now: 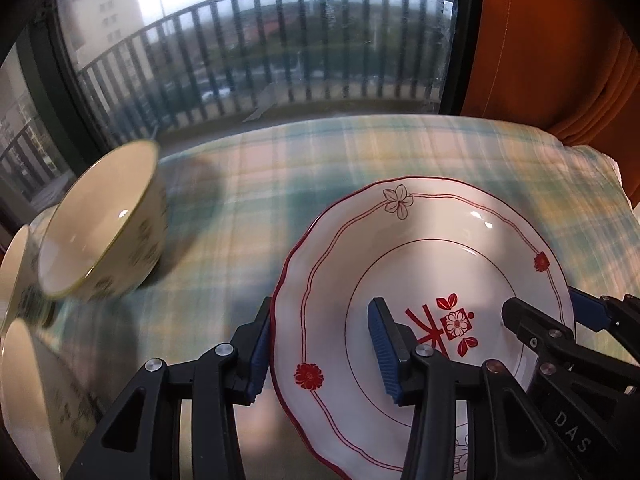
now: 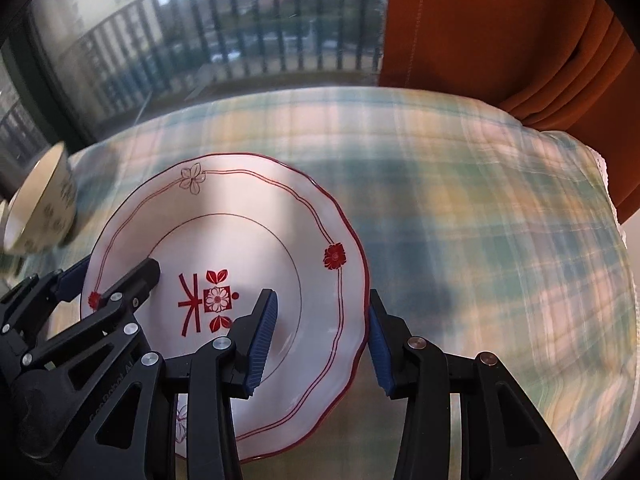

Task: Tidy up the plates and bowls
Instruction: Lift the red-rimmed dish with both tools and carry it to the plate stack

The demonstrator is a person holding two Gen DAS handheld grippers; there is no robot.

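A white plate [image 1: 440, 240] [image 2: 240, 240] with a scalloped red rim and red flower motifs sits over the plaid tablecloth [image 1: 360, 152]. My left gripper [image 1: 322, 352] is clamped across its left rim, one blue pad outside the edge and one inside the well. On the opposite rim my right gripper [image 2: 322, 344] grips the same way. Each gripper also shows in the other's view: the right gripper [image 1: 552, 312] and the left gripper [image 2: 112, 276]. A cream bowl [image 1: 104, 232] [image 2: 40, 208] with small dark flowers stands left of the plate.
More cream bowls [image 1: 16, 264] crowd the left edge of the left wrist view. An orange curtain [image 1: 540, 40] hangs at the back right, beside a window with a balcony railing [image 1: 280, 40]. Plaid cloth [image 2: 480, 200] stretches to the plate's right.
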